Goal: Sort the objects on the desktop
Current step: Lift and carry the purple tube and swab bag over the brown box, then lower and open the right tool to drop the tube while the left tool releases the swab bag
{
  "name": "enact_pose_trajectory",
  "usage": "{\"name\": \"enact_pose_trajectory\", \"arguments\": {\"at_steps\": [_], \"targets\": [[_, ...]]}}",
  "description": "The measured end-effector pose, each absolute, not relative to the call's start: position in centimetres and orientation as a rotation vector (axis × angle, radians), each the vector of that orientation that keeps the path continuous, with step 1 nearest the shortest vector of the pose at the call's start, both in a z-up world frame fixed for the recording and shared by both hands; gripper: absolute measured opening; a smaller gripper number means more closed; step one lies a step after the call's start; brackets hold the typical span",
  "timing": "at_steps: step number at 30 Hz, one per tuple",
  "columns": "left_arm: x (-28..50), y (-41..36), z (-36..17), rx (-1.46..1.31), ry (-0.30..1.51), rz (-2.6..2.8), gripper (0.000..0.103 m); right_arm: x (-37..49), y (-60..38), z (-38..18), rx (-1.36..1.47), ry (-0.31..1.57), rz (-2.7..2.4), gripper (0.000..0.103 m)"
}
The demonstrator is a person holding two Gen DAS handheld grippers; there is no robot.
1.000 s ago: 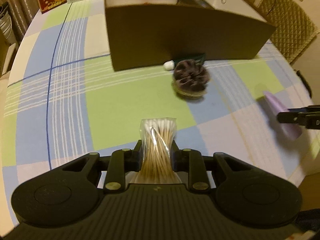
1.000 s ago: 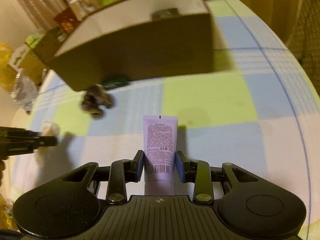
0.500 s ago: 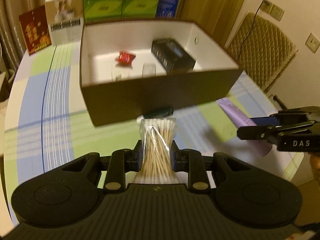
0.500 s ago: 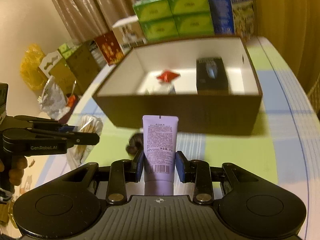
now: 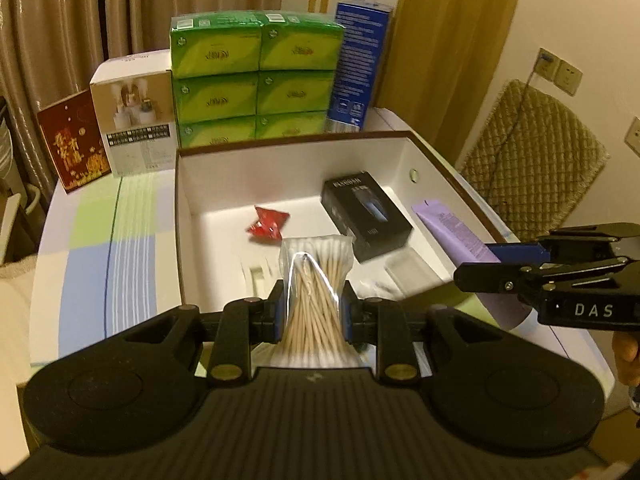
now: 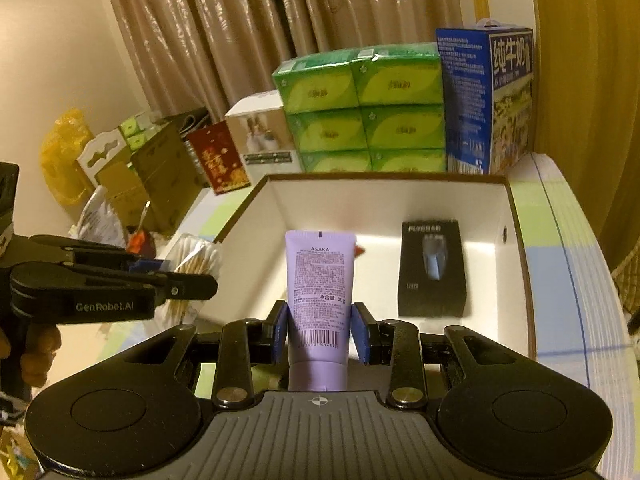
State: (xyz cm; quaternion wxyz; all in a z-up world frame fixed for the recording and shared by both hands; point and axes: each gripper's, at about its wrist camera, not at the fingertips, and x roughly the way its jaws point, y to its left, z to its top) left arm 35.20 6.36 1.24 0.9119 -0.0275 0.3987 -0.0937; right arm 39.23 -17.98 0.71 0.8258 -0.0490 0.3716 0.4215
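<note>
My left gripper is shut on a clear bag of cotton swabs, held just above the near wall of the open brown box. My right gripper is shut on a purple tube, lifted over the box's near edge. The tube and right gripper show at the right of the left wrist view. The swab bag and left gripper show at the left of the right wrist view. Inside the white-lined box lie a black carton and a red packet.
Behind the box stand stacked green tissue packs, a blue milk carton, a white product box and a red card. A chequered cloth covers the round table. A padded chair stands at the right. Cartons and bags crowd the left.
Both grippers have risen and come towards the box with their loads. The box interior now fills both views, and the dark round thing on the cloth has dropped out of sight.
</note>
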Motion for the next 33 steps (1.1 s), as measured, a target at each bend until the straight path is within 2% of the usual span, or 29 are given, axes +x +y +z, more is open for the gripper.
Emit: {"name": "enact_pose_trajectory", "arguments": {"at_steps": [18,33], "targets": [[45.0,7.2,-0.5,-0.033,0.875,-0.124,0.022,47.7,-11.9,-1.9,-0.104,0.862,0.803,0.031],[52.3,7.9,-5.4,-0.007,0.998,-0.090,0.022,52.6,-7.2,-6.2,-0.160,0.961,0.754,0.031]]}}
